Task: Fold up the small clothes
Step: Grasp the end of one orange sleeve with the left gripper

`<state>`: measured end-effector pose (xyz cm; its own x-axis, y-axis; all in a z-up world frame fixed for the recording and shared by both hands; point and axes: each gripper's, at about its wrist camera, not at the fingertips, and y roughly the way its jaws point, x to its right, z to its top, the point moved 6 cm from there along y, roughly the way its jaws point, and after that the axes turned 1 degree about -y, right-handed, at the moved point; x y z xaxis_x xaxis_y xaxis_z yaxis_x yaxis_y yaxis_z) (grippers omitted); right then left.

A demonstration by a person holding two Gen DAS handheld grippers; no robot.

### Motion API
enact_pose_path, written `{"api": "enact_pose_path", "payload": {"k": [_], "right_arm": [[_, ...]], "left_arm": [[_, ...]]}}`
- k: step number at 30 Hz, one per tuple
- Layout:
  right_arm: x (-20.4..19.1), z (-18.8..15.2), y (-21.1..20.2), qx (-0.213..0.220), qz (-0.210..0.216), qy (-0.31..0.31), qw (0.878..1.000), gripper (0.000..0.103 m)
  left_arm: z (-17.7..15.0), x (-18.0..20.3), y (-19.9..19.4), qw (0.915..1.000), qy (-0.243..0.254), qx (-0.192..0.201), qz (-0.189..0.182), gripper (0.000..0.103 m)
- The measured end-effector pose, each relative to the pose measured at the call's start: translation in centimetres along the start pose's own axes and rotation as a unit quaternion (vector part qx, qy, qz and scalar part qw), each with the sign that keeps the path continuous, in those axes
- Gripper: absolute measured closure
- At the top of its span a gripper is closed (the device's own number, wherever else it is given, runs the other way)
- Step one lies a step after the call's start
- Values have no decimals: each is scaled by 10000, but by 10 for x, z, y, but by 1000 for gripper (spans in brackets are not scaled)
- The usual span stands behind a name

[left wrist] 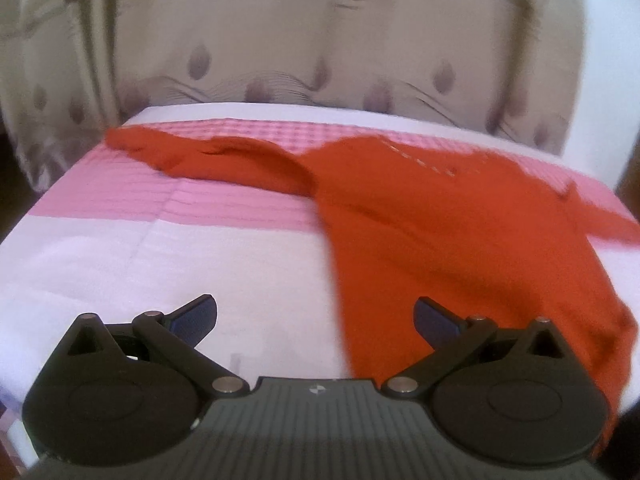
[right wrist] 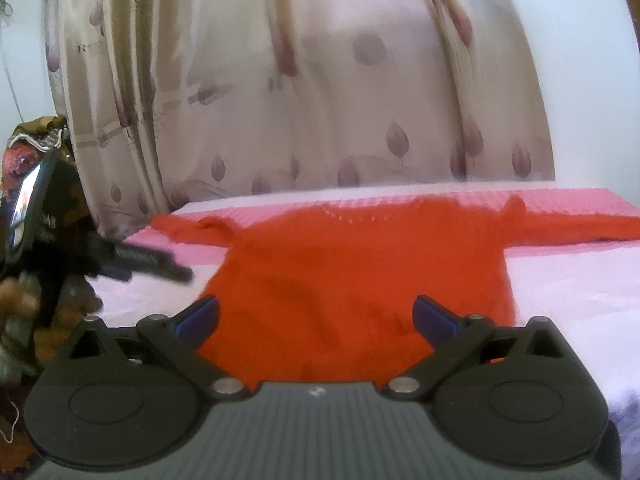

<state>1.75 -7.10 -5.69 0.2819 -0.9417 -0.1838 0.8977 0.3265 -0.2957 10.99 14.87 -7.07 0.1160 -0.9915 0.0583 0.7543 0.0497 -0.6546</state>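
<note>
A small red long-sleeved top (left wrist: 432, 216) lies spread flat on a pink and white cloth (left wrist: 160, 240), sleeves out to both sides. My left gripper (left wrist: 316, 320) is open and empty, over the white cloth by the top's lower left hem. In the right wrist view the red top (right wrist: 360, 264) lies straight ahead. My right gripper (right wrist: 316, 320) is open and empty just above the top's near hem. The left gripper (right wrist: 152, 262) shows at the left edge of the right wrist view, beside the top.
A beige curtain (left wrist: 320, 40) with purple leaf shapes hangs behind the table. A white wall (right wrist: 592, 120) is at the right. Patterned fabric and clutter (right wrist: 28, 152) sit at the far left of the right wrist view.
</note>
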Motion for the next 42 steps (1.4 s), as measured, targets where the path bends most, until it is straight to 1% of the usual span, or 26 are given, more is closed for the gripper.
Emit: {"api": "enact_pose_path", "payload": {"k": [2, 4, 7, 10, 11, 12, 14, 17, 19, 21, 22, 24, 26, 28, 29, 30, 31, 32, 33, 34, 36, 37, 38, 40, 41, 42], "right_arm": [[2, -2, 5, -77, 7, 20, 10000, 0], [3, -4, 10, -151, 11, 33, 9999, 0], [4, -7, 18, -259, 21, 60, 9996, 0], [4, -8, 27, -362, 29, 35, 9993, 0], [4, -9, 31, -407, 29, 23, 9992, 0], [4, -10, 34, -468, 26, 17, 9989, 0], [5, -14, 44, -616, -1, 21, 9981, 0], [6, -20, 56, -821, -56, 18, 9966, 0], [7, -22, 62, -934, -107, 10, 9956, 0], [7, -23, 68, -1012, -144, 8, 9948, 0], [6, -22, 70, -1030, -153, -1, 9946, 0], [5, -21, 73, -1051, -164, -40, 9943, 0], [4, -20, 77, -1099, -168, -78, 9938, 0], [4, -20, 81, -1150, -147, -96, 9932, 0], [3, -21, 83, -1192, -150, -111, 9927, 0], [3, -22, 85, -1225, -161, -123, 9923, 0], [3, -23, 86, -1252, -164, -130, 9919, 0], [3, -24, 87, -1279, -161, -127, 9916, 0], [3, -24, 88, -1292, -158, -120, 9914, 0], [3, -23, 88, -1295, -158, -109, 9914, 0], [3, -22, 87, -1278, -136, -90, 9917, 0], [2, -22, 87, -1266, -128, -96, 9918, 0], [2, -21, 85, -1243, -121, -113, 9921, 0], [1, -20, 82, -1204, -93, -131, 9926, 0], [0, -19, 82, -1196, -82, -132, 9927, 0], [0, -19, 81, -1188, -78, -125, 9928, 0]], "left_arm": [[17, -30, 10, 9997, -208, 26, 119, 0], [38, -64, 22, 9989, -388, 145, 199, 0], [78, -125, 49, 9961, -721, 212, 463, 0], [116, -183, 81, 9906, -1223, 117, 596, 6], [131, -204, 94, 9880, -1412, 94, 625, 6], [142, -216, 103, 9863, -1522, 64, 628, 5], [169, -244, 132, 9856, -1614, -89, 501, 6], [192, -269, 163, 9827, -1733, -325, 569, 7], [202, -280, 185, 9806, -1774, -522, 656, 8], [207, -287, 205, 9788, -1764, -739, 733, 14], [208, -291, 215, 9764, -1793, -899, 797, 19], [209, -299, 232, 9721, -1891, -1113, 834, 22], [210, -305, 242, 9685, -2043, -1149, 836, 23], [211, -309, 249, 9668, -2130, -1162, 808, 23], [210, -309, 252, 9657, -2178, -1172, 790, 27], [210, -309, 253, 9653, -2198, -1146, 819, 37], [210, -308, 252, 9659, -2161, -1107, 899, 69], [209, -307, 251, 9662, -2129, -1130, 910, 86], [210, -306, 250, 9660, -2175, -1106, 852, 89], [209, -305, 244, 9658, -2236, -1024, 826, 92], [213, -302, 232, 9681, -2228, -803, 824, 92], [213, -298, 219, 9698, -2208, -650, 803, 92], [212, -297, 207, 9699, -2240, -534, 791, 92], [209, -295, 183, 9698, -2348, -318, 583, 92], [204, -295, 165, 9697, -2393, -160, 461, 92], [200, -295, 151, 9694, -2417, -44, 433, 92]]}}
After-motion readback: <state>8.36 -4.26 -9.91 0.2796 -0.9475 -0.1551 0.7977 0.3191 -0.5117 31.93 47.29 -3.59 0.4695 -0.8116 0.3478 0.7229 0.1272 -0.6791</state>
